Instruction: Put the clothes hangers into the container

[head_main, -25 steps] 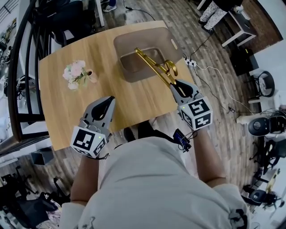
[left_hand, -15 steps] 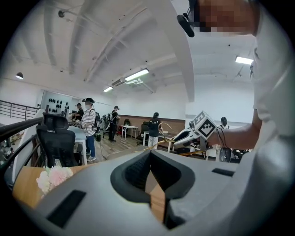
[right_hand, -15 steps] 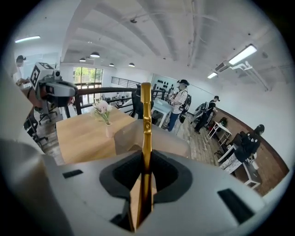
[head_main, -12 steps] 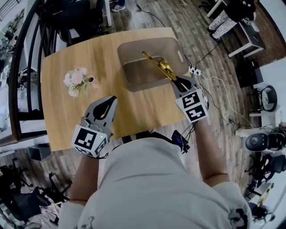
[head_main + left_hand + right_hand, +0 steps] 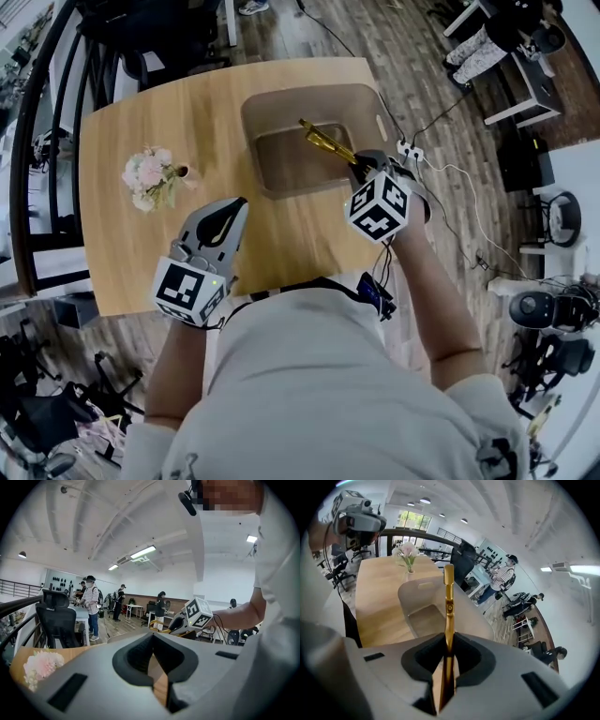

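Observation:
A gold clothes hanger (image 5: 322, 142) slants over the open grey container (image 5: 281, 101) at the table's far side, its far end low inside the bin. My right gripper (image 5: 362, 167) is shut on its near end, at the container's right rim. In the right gripper view the hanger (image 5: 448, 604) runs straight out from between the gripper (image 5: 446, 667) pads, above the container (image 5: 417, 590). My left gripper (image 5: 231, 208) hovers over the table's near part, shut and empty. In the left gripper view its jaws (image 5: 152, 644) hold nothing.
A small vase of pink flowers (image 5: 147, 178) stands on the wooden table (image 5: 122, 253) at the left. A black railing (image 5: 37, 141) runs along the table's left side. Cables and a power strip (image 5: 411, 150) lie on the floor right of the table. People stand far off.
My right gripper has carried the hanger forward and left, from the table's right edge to over the container, and the hanger now tips down into it. The left gripper has stayed put.

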Available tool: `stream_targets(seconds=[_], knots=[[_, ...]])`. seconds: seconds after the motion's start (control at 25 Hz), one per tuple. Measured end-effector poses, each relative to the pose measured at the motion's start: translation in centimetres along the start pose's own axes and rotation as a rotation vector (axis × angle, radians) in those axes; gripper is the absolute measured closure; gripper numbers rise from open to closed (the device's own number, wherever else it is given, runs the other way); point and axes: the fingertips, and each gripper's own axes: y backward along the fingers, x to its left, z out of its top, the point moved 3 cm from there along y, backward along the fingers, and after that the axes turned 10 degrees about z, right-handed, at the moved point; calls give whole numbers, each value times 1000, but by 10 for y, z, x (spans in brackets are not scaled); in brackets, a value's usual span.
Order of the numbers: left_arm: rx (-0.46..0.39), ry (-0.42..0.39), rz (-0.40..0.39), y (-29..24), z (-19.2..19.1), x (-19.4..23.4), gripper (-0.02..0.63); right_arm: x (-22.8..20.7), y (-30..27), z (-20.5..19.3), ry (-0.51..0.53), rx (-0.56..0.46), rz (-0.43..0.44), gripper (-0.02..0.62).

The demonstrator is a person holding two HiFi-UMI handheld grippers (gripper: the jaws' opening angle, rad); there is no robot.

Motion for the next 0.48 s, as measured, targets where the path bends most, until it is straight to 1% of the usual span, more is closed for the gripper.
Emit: stream_targets(seconds=[0.28,0.48], knots=[[19,34,33,-12,-10,9,600,-5,-48,2,154,155,25,525],[32,57,55,-17,-18,13,600,-5,-78,5,245,223,29,525]])
